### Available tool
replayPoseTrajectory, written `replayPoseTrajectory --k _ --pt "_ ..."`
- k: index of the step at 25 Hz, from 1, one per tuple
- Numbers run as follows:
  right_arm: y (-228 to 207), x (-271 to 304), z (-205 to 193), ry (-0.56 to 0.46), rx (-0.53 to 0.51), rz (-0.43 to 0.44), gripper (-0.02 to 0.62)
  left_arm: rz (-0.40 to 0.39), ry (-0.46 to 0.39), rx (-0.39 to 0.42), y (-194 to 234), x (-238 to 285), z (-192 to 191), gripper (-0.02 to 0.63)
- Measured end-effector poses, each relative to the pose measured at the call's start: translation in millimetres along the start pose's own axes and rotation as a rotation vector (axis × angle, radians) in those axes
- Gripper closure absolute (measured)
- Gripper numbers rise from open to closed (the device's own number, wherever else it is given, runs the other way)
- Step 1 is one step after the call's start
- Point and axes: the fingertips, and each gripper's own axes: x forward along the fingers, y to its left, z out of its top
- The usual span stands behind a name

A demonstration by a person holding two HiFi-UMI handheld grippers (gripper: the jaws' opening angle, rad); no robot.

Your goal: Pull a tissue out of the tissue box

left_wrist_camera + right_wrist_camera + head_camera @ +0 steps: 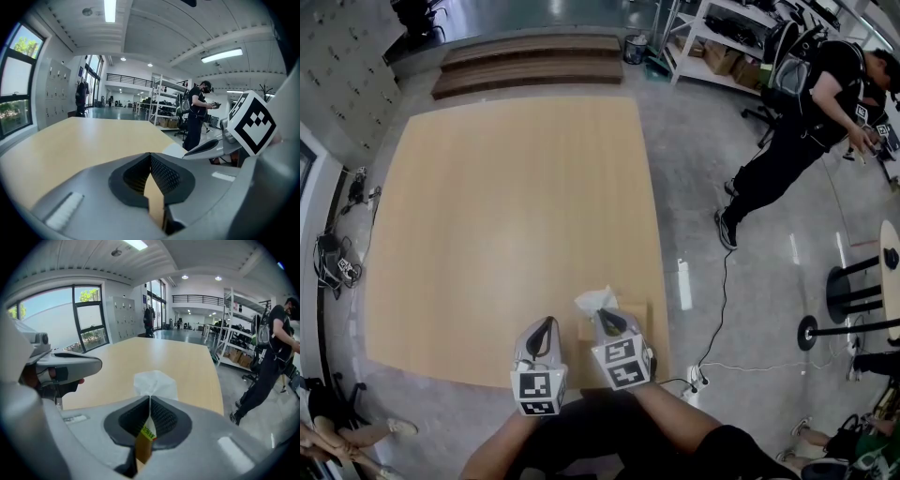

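The right tool (603,317) was seen shut on the tissue (594,300), its two jaws pressed together at the tips with the white sheet pinched between them and fanning out just ahead of them (155,382). Directly under those jaws, the tissue box (142,447), brown with a yellow-green label, was partly covered by the tool's body. In the head view the tissue box (637,312) was found at the near edge of the table (506,206), showing at the right tool's right side.

The left tool (546,324) was held just beside the right tool, on its left and apart from it. Its jaws were closed together at the tips with nothing gripped, and only the table surface was visible through the gap below them (150,158).

Ahead of both tools the wooden table top was stretched out. Beyond its far end, stacked brown boards (530,58) were laid on the floor. Off to the right of the right tool, a white power strip (684,284) was lying on the floor, and farther away a person in dark clothes (797,122) was standing near shelving (722,37).
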Motion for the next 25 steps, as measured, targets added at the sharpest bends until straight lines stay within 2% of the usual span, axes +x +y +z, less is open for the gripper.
replayPoseTrajectory --k 7,13,18,25 --pt "0.5 -35.1 24.7 -0.159 0.044 -0.048 0.595 -0.012 -0.03 -0.004 -5.6 -22.2 1.7 0.588" --pt "22.0 -75.2 38.6 -0.275 0.04 -0.085 0.595 -0.035 -0.075 0.003 -10.7 -58.0 7.2 0.588" --pt "53.2 -102.2 24.6 -0.318 0.052 -0.086 0.597 -0.055 -0.101 0.015 -15.9 -94.7 -0.1 0.587" --pt "102.5 -152.6 -20.5 -0.362 0.08 -0.098 0.597 -0.1 -0.107 0.028 -37.9 -156.3 -18.6 0.588"
